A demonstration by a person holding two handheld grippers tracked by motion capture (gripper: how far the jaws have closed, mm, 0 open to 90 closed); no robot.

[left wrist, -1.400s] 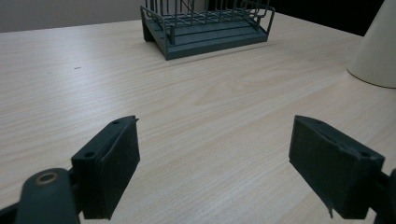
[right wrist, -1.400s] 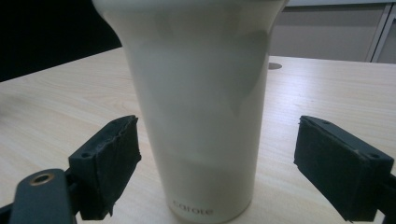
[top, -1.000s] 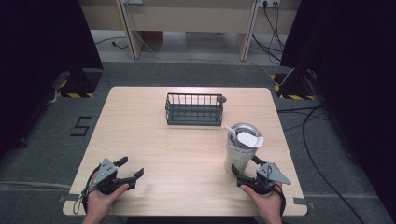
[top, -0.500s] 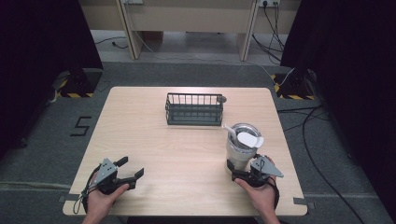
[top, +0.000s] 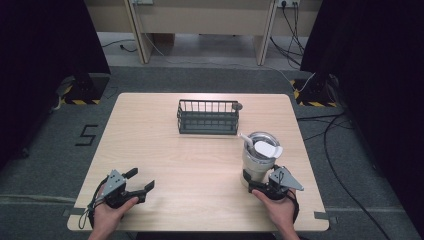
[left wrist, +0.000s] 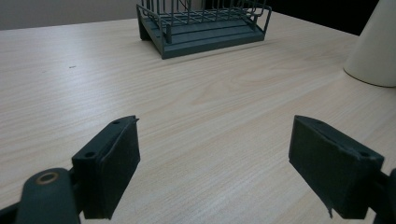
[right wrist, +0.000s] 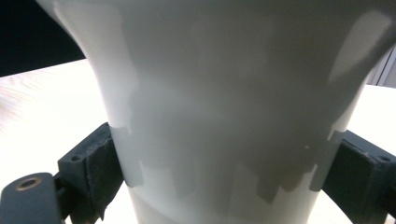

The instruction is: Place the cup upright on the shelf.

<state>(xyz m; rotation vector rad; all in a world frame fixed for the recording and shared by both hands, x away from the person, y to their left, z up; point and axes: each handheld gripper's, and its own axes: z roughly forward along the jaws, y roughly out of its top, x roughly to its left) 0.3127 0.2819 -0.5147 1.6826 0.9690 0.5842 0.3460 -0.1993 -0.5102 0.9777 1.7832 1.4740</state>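
High view: the cup (top: 258,159) stands lower right, right gripper (top: 261,186) at its base. Left gripper (left wrist: 215,168) view: jaws wide, empty. Right gripper view: jaws hug the cup's narrow foot; smooth, likely slippery, top-heavy.

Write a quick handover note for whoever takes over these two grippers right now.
Right gripper: jaws on either side of the lower body of the white tumbler, pads against its wall in the right gripper view; it stands upright on the table, a white utensil resting on top.
Left gripper: open, holding nothing, at the near left of the table.
Wire rack: far centre, nothing visible in it.
Done: tumbler gripped, not lifted.
Left: likely lift and move it; the goal is unclear.
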